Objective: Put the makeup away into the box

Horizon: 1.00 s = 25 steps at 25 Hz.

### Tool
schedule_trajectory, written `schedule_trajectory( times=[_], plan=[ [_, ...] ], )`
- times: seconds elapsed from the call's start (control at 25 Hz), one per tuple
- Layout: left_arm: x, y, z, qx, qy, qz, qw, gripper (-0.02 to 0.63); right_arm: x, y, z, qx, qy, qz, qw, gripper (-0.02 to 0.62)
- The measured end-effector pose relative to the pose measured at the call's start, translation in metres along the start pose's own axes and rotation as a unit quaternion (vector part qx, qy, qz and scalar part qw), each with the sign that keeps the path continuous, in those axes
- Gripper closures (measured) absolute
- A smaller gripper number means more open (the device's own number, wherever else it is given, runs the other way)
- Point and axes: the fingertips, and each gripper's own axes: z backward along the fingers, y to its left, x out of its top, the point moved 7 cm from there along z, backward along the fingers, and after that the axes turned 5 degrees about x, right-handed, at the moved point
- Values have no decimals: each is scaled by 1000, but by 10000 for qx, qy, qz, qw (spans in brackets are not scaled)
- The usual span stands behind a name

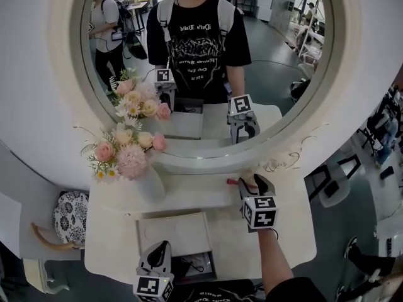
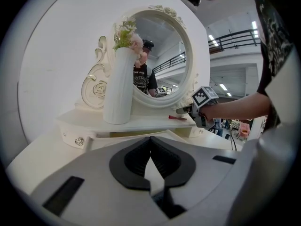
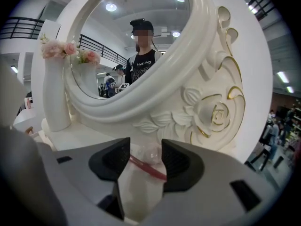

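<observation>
A thin red makeup stick [image 1: 233, 182] lies on the raised shelf under the mirror. In the right gripper view the stick [image 3: 148, 168] runs across the gap between the jaws, beside a small clear pinkish piece. My right gripper [image 1: 256, 182] is open, its jaws standing either side of the stick. The left gripper view shows the stick [image 2: 177, 117] just ahead of the right gripper [image 2: 186, 111]. A white box [image 1: 174, 233] lies on the tabletop near the front edge, with a dark opening on its near side. My left gripper [image 1: 160, 249] hovers beside it, shut and empty [image 2: 150, 140].
A white vase of pink and cream flowers [image 1: 148, 182] stands at the shelf's left end. The big round mirror's frame [image 1: 352, 74] with carved roses [image 3: 217, 116] rises right behind the shelf. A patterned chair cushion [image 1: 70, 216] sits left of the table.
</observation>
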Motion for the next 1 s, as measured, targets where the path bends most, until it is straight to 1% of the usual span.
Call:
schedule_trajectory(
  times=[0.16, 0.4, 0.6, 0.76, 0.84, 1.0],
  plan=[
    [2, 0, -3, -1, -37, 19, 10000, 591, 1, -3, -3, -90, 41, -12, 10000, 402],
    [4, 5, -7, -20, -105, -75, 9999, 591, -4, -7, -6, -156, 178, -83, 9997, 436],
    [9, 4, -9, -46, -189, 224, 9996, 591, -6, -6, -9, -169, 351, -49, 9992, 442],
    [8, 3, -10, -111, -172, 217, 9996, 591, -6, -7, -10, -266, 392, 10, 9989, 455],
    [7, 3, -10, -99, -161, 247, 9995, 591, -8, -8, -10, -330, 398, 76, 9986, 480],
    [7, 5, -9, -73, -168, 297, 9994, 591, -9, -10, -10, -335, 394, 98, 9986, 500]
  ],
)
